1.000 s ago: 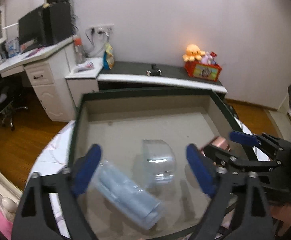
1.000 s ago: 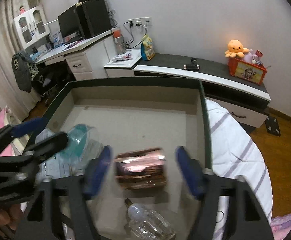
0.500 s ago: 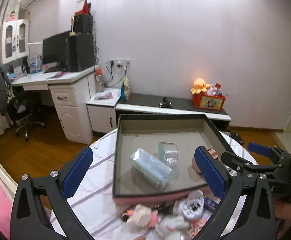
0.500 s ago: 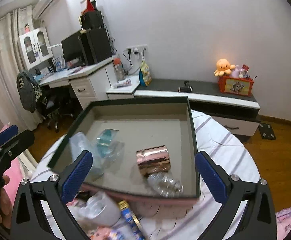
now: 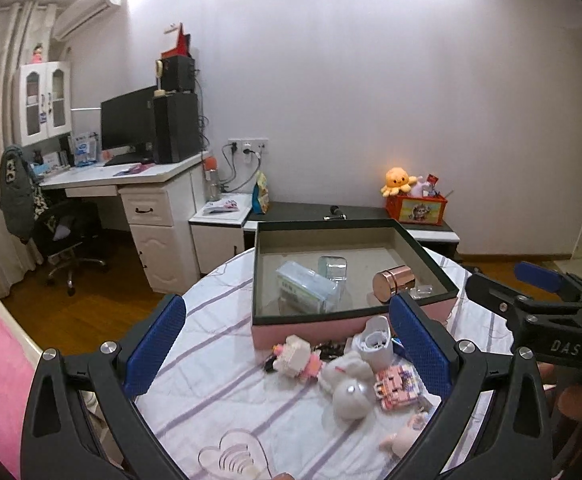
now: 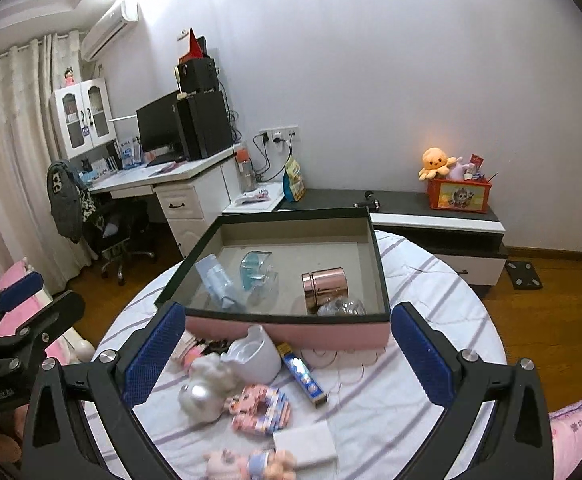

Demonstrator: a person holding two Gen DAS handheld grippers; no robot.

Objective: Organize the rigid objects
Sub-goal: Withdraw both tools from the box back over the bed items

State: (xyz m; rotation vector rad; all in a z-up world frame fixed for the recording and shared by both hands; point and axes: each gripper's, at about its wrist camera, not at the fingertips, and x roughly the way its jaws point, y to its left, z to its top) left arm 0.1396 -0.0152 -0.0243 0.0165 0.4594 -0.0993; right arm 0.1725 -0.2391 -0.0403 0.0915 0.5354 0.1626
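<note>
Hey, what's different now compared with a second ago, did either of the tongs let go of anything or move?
Both tongs, left and right, have pulled up and back from the pink-sided, dark-rimmed box and stand open and empty. A second ago the right tongs bracketed the rose-gold metal canister, which now lies on its side in the box. The clear plastic case and clear cup stayed in the box.

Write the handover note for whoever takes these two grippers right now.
Left gripper: open, empty, held above the table.
Right gripper: open, empty, likewise.
In the pink box: rose-gold canister, clear blue-tinted case, clear tape dispenser, small clear bottle.
Left to sort, lying in front of the box: white cup, blue tube, pink block toy, white card. Plush toys lie among them.
</note>
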